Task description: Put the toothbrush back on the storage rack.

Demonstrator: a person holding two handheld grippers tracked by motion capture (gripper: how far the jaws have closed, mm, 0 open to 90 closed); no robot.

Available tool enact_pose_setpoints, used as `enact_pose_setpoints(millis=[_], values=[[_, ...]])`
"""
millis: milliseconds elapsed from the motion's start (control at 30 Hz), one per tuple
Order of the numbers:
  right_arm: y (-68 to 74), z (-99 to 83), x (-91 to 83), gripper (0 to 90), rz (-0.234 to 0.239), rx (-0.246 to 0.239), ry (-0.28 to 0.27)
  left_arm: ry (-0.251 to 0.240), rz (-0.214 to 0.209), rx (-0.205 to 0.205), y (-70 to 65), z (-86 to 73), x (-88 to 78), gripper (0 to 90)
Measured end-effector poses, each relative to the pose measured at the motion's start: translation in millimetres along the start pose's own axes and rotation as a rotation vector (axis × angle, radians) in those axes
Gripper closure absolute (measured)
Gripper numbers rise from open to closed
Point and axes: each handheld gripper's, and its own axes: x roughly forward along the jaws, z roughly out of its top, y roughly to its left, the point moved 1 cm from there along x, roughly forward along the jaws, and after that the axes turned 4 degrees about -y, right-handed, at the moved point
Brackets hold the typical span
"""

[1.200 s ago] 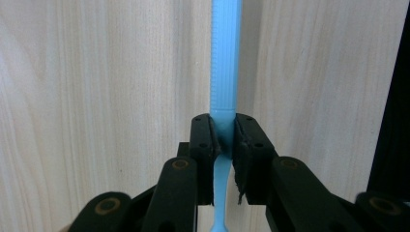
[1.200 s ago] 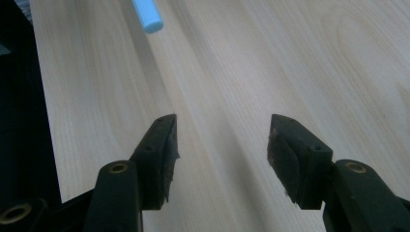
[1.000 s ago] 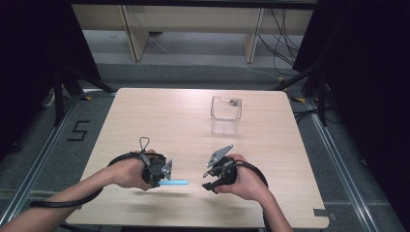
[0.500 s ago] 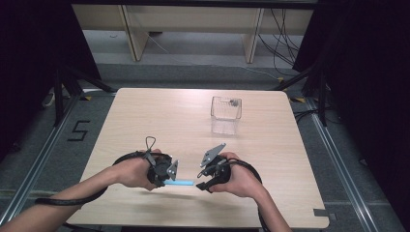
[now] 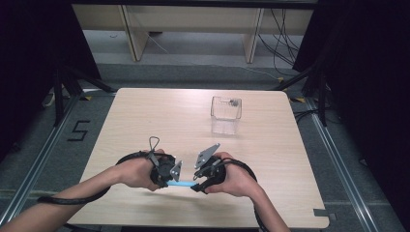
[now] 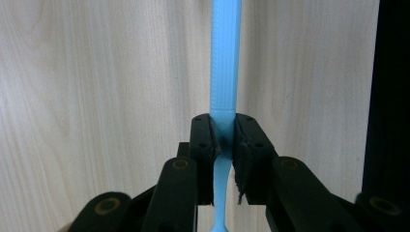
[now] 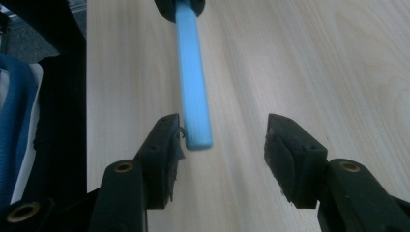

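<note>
At the near edge of the pale wooden surface (image 5: 145, 111), the person's 2 forearms come in from the bottom of the high view, each hand wrapped around a tool. The left hand-held gripper (image 5: 170, 175) points toward the right one, and its jaws are clamped on a slim blue ribbed stick (image 5: 180, 184); in the left gripper view (image 6: 223, 145) the 2 black pads press the stick (image 6: 225, 63) from both sides where its ribbed body narrows to a thin tail, and the body runs straight ahead over the wood grain. The right hand-held gripper (image 5: 199, 182) faces it from the other side with its jaws spread wide. In the right gripper view (image 7: 223, 140) the free end of the stick (image 7: 193, 82) reaches in between those jaws, lying just beside the left-hand pad and well apart from the other one, not gripped by either; whether it touches the near pad cannot be told. The stick hangs level between the 2 tools, just above the surface. Farther back, right of centre, a clear plastic box (image 5: 226, 113) stands upright with a small dark item inside, too small to tell. Beyond the far edge lie a grey floor, cables and the legs of pale furniture.
</note>
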Motion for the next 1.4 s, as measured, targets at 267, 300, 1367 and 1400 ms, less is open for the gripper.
enact_pose_setpoints(millis=[267, 300, 1367, 1400], values=[[3.0, 8.7, 8.4, 56.3, 0.020, -0.048, 0.004, -0.010, 0.005, 0.012, -0.8, 6.8, 0.3, 78.3], [5.2, 8.3, 9.6, 59.3, 0.040, -0.022, 0.013, -0.011, 0.005, 0.012, -0.6, 7.2, -0.3, 78.4], [8.4, 4.1, 14.9, 78.6, 0.060, -0.098, 0.017, -0.089, 0.012, -0.008, 1.2, 1.6, -3.7, 68.4], [8.4, 2.0, 13.7, 78.6, 0.043, -0.078, 0.017, -0.105, 0.021, -0.014, 1.1, -0.1, -4.5, 65.9]])
